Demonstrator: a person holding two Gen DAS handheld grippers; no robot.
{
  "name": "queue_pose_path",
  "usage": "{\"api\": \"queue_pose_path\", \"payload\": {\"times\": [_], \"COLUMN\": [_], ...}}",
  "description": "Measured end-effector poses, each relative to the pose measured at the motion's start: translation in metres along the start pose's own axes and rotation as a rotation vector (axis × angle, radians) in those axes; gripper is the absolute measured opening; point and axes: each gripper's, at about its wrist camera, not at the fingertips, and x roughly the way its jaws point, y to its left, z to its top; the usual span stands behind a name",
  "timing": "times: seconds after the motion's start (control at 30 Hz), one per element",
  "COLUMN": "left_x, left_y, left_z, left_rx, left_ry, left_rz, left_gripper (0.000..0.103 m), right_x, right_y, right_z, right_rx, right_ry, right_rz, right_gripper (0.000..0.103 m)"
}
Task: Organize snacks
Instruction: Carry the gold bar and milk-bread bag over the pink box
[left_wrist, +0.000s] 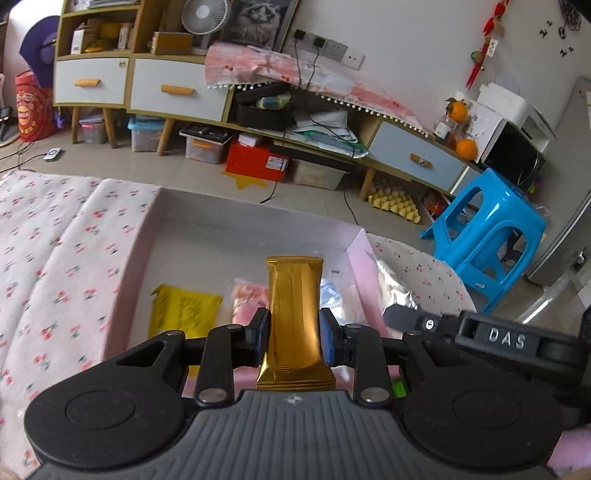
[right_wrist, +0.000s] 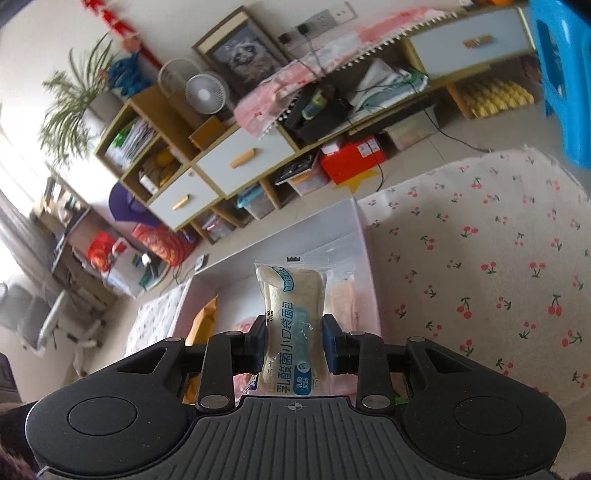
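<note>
My left gripper is shut on a gold snack bar and holds it upright above a shallow pink box. In the box lie a yellow packet, a pink packet and a clear packet partly hidden behind the bar. My right gripper is shut on a clear-wrapped bread bun with blue print, above the same box. A gold-brown packet and a pale packet lie in the box below. The right gripper's body shows at the left view's right edge.
The box sits on a cherry-print cloth. A silver foil packet lies just right of the box. A blue plastic stool stands at the right. Cabinets with drawers and floor clutter line the far wall.
</note>
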Motion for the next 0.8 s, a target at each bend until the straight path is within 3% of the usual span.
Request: {"api": "queue_pose_path", "payload": {"times": [0.33,0.8], "left_x": [0.03,0.057], "left_y": [-0.016,-0.029], "left_z": [0.006,0.016], "left_rx": [0.033,0.103], "left_ry": [-0.008,-0.024], "left_rz": [0.007,0.085], "left_gripper": [0.026,0.026], "right_x": [0.01,0.014], "right_y": [-0.024,-0.027], "right_z": [0.006,0.007], "right_rx": [0.109,0.141], "right_ry": [-0.019,-0.038], "right_rz": [-0.01,-0.011], "right_gripper": [0.03,0.03]}}
